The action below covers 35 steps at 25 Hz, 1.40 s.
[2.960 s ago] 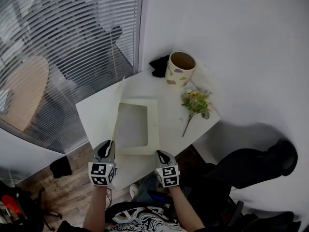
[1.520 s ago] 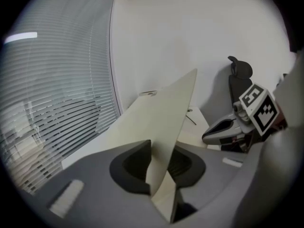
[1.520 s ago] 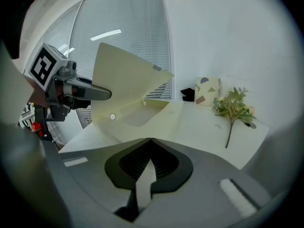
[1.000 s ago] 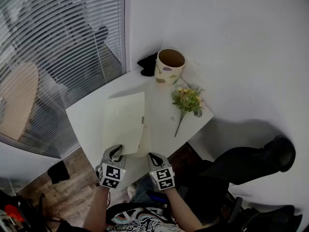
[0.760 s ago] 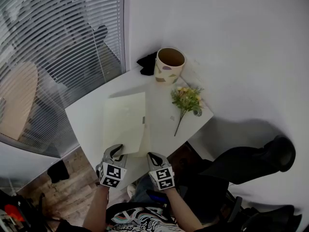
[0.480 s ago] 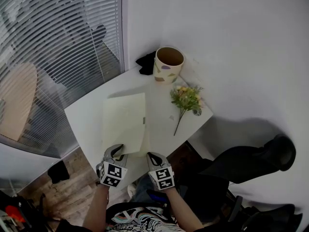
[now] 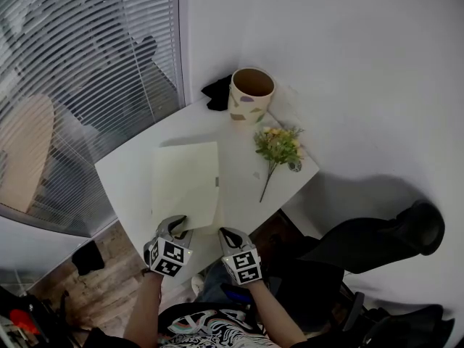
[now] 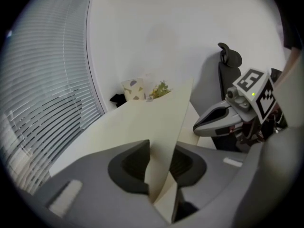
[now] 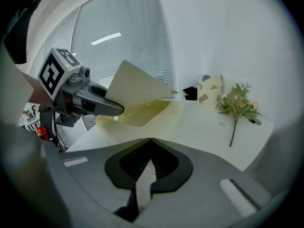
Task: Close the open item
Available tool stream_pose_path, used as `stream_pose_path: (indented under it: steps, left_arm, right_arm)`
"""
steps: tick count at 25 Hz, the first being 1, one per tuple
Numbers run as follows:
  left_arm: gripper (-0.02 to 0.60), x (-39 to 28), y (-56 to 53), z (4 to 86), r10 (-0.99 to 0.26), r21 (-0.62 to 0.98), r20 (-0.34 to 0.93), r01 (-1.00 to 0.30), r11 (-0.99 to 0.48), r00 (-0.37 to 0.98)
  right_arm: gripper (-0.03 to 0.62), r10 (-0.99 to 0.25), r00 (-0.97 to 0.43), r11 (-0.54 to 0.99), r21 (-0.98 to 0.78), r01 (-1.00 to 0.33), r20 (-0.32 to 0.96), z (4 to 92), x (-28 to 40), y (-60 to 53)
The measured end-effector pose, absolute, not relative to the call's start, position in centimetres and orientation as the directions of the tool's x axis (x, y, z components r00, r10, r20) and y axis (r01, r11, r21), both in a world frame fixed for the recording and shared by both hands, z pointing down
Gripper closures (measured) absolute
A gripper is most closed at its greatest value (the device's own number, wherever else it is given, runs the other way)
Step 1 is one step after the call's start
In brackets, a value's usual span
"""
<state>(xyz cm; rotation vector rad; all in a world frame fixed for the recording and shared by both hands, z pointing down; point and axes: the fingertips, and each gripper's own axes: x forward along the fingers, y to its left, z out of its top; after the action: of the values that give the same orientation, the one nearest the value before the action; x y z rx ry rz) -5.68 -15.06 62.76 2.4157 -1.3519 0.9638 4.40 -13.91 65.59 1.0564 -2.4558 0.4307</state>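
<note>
The left tongs [image 7: 176, 225] are clamped on the near corner of the cream lid [image 7: 186, 183], which sits tilted, not yet flat, over the shallow box [image 9: 142, 112] on the white surface [image 7: 127, 180]; the right tongs [image 7: 226, 235] are pressed together and empty just beside it; the person would do best to lower the lid squarely, keep its edges aligned, and let go only once it lies flat.
</note>
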Motion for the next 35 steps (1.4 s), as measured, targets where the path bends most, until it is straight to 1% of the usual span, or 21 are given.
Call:
stream_pose_path:
  steps: [4, 20, 30, 35]
  left_arm:
    - [0.437, -5.5, -14.9, 63.1, -0.662, -0.121, 0.651, -0.810, -0.574, 0.372]
    - [0.423, -4.7, -14.8, 64.8, -0.576, -0.114, 0.726, -0.761, -0.639, 0.375]
    - [0.414, -4.2, -14.3, 66.2, -0.494, -0.182, 0.808, -0.661, -0.728, 0.322]
    - [0.413, -4.0, -14.4, 66.6, -0.447, -0.166, 0.838, -0.635, -0.754, 0.312]
  right_arm:
    - [0.594, -0.604, -0.617, 0.648, -0.139, -0.749, 0.504, 65.6, 4.4, -13.8]
    - [0.594, -0.607, -0.619, 0.648, -0.140, -0.749, 0.499, 65.4, 4.3, -13.6]
    - [0.594, -0.609, -0.616, 0.642, -0.144, -0.753, 0.500, 65.3, 4.2, -13.4]
    - [0.594, -0.610, -0.619, 0.641, -0.151, -0.753, 0.494, 65.6, 4.4, -13.6]
